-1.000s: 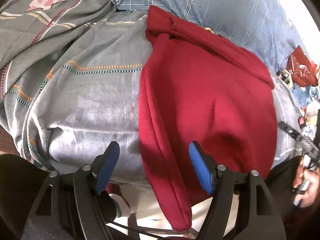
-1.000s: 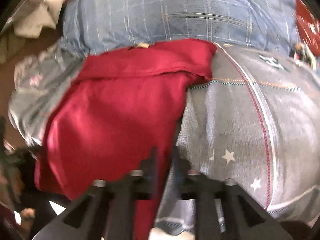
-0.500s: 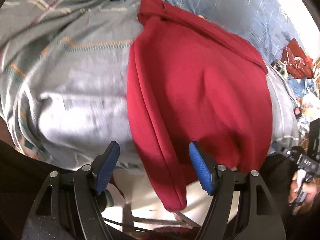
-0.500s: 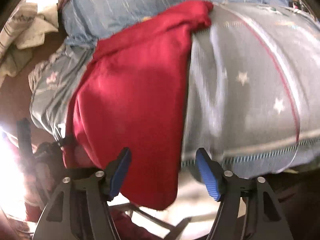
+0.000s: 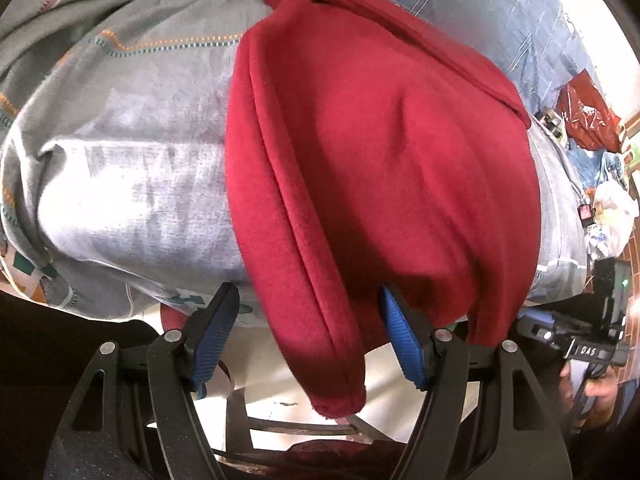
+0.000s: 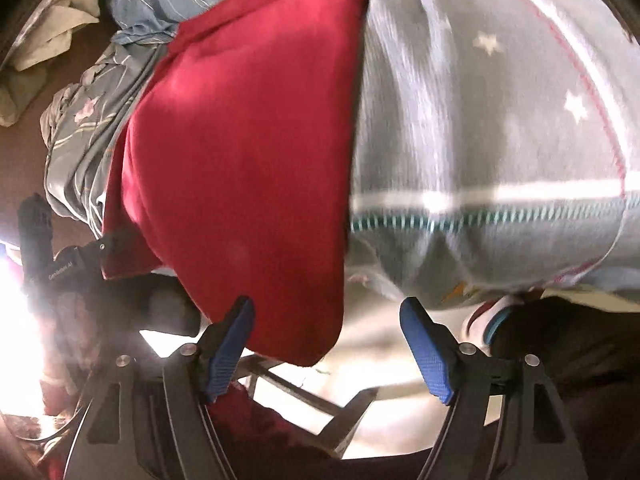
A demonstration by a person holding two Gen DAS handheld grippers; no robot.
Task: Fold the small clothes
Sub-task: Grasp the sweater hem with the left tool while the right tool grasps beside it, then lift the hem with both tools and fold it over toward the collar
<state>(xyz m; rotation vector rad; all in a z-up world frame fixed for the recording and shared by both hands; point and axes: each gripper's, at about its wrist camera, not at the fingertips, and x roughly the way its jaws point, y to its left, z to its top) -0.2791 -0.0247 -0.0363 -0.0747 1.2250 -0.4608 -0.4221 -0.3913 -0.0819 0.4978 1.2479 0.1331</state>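
The red garment (image 5: pixel 380 168) lay lengthwise on the bed (image 5: pixel 132 168), its near end hanging over the edge. Both the left tool (image 5: pixel 310 340) and the right tool (image 6: pixel 332 350) stood spread, gripping nothing.

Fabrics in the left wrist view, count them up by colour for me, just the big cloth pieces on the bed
Red: 1, the red garment
Grey: 1, the grey patterned sheet
Blue: 1, the blue striped bedding
Total: 3

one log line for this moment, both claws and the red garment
left claw: open | right claw: open | red garment: draped over bedding edge, ungripped
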